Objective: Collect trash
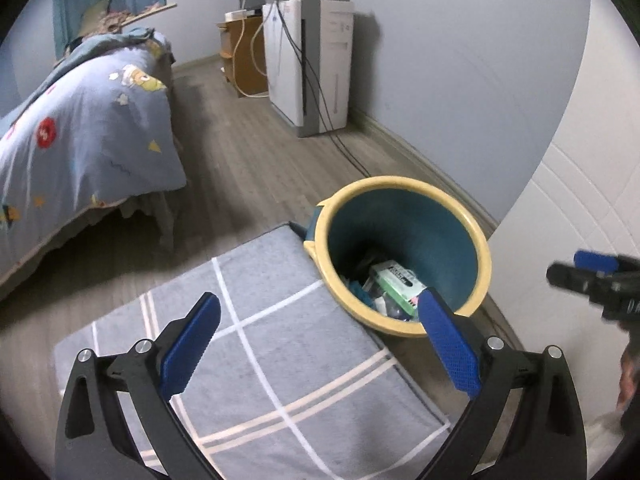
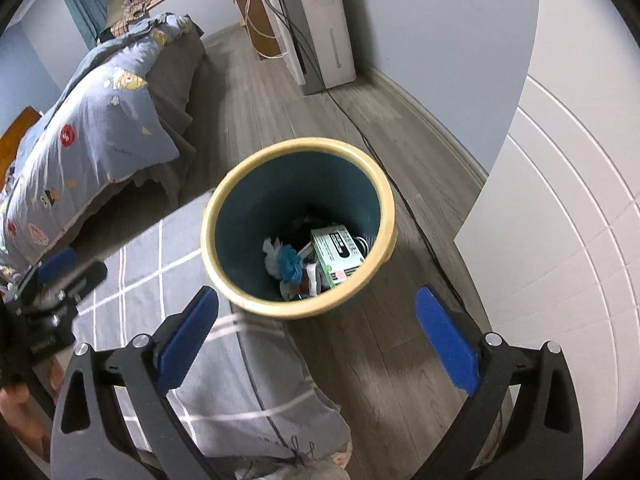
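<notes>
Both tools [image 1: 320, 312] [image 2: 316, 308] wide apart, empty; bin [image 2: 224, 204] w/ green box [image 2: 338, 256], blue wad [image 2: 290, 264], rest prob. unclear.

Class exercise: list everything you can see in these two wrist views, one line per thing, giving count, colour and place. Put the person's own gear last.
Bin: one, teal with a cream rim, on the floor beside the cushion.
Green box: one, green and white, inside the bin.
Blue crumpled item: one, inside the bin next to the box.
Cushion: one, grey with white checks, beside the bin.
Bed: one, blue patterned quilt, far left.
White appliance: one, against the far wall, cables trailing.
Wooden cabinet: one, brown, behind the appliance.
Door: one, white, right side.
Floor: grey wood planks.
Left gripper: black, blue pads, open, empty.
Right gripper: same, open, empty.
</notes>
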